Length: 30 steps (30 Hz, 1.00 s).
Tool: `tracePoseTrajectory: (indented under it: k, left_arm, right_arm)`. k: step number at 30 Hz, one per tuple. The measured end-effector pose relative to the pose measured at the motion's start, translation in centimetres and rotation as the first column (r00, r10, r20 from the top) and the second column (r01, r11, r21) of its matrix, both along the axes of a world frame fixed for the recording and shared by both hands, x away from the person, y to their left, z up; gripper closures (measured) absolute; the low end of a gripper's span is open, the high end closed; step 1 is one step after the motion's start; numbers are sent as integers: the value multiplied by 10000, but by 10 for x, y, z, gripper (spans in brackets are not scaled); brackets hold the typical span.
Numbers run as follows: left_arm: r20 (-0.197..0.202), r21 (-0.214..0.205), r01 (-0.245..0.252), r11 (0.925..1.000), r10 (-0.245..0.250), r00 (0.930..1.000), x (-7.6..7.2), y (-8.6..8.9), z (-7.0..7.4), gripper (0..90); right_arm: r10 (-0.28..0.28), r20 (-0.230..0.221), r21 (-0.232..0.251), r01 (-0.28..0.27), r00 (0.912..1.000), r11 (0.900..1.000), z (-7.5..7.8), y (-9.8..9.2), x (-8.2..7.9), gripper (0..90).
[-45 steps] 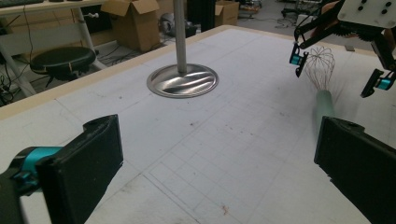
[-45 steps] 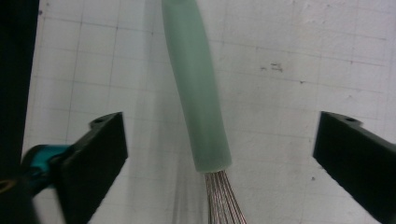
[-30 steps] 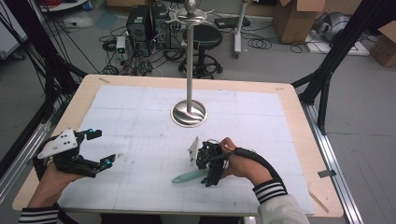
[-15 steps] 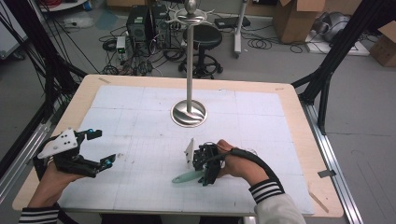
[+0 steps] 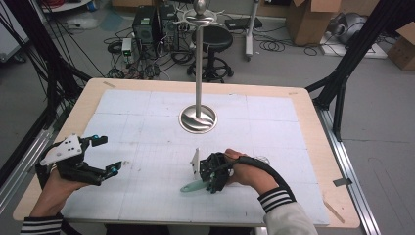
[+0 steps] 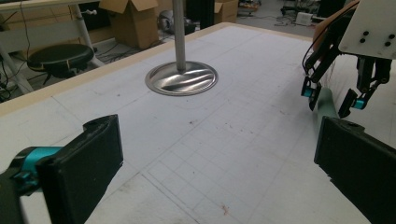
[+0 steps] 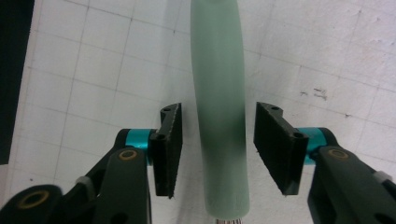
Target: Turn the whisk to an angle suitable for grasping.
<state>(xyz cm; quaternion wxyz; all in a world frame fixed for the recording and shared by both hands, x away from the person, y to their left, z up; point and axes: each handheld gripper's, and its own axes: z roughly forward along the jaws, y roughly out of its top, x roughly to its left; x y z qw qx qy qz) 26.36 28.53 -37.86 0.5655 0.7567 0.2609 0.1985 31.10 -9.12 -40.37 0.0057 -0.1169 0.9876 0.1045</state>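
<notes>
A pale green utensil handle [image 5: 192, 186] lies flat on the white gridded mat [image 5: 147, 127] near the front edge. My right gripper [image 5: 209, 183] points down over it. In the right gripper view the handle [image 7: 218, 84] runs between the two pads [image 7: 170, 140], with a thin gap on each side. The jaws have just been closing around it and do not press on it. The utensil's other end is hidden under the hand. My left gripper [image 5: 108, 154] rests at the front left, open and empty. It looks across at the handle [image 6: 327, 103] and the right gripper [image 6: 330, 97].
A metal stand with a round shiny base [image 5: 197, 120] and a tall pole rises from the middle of the mat; the base [image 6: 182, 78] is also in the left gripper view. The wooden table edge [image 5: 313, 127] frames the mat. Beyond are a stool, boxes and cables.
The right gripper's jaws have narrowed around the green handle, and the hand has settled slightly lower over it. The left gripper has stayed where it was.
</notes>
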Motion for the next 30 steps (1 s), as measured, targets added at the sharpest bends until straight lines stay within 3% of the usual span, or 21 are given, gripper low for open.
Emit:
tracePoseTrajectory:
  k: [6,17,21,24,30]
  left_arm:
    - [2,-16,7,10000,-7,10000,0,0,0,17]
    - [-12,-19,16,10000,-16,10000,0,0,0,17]
    - [-1,12,26,10000,-26,10000,0,0,0,17]
    - [22,35,15,10000,-15,10000,0,0,0,17]
    - [-16,0,26,10000,-26,10000,1,1,-1,17]
  right_arm:
    - [146,94,-142,-145,9998,9998,1,3,1,631]
    - [144,109,-612,-137,9998,9980,-1,5,-1,678]
    - [38,149,-490,-31,9999,9988,1,4,0,679]
    - [82,227,-135,-79,9997,9999,6,1,1,680]
    - [-465,108,644,457,9989,9969,25,-13,5,681]
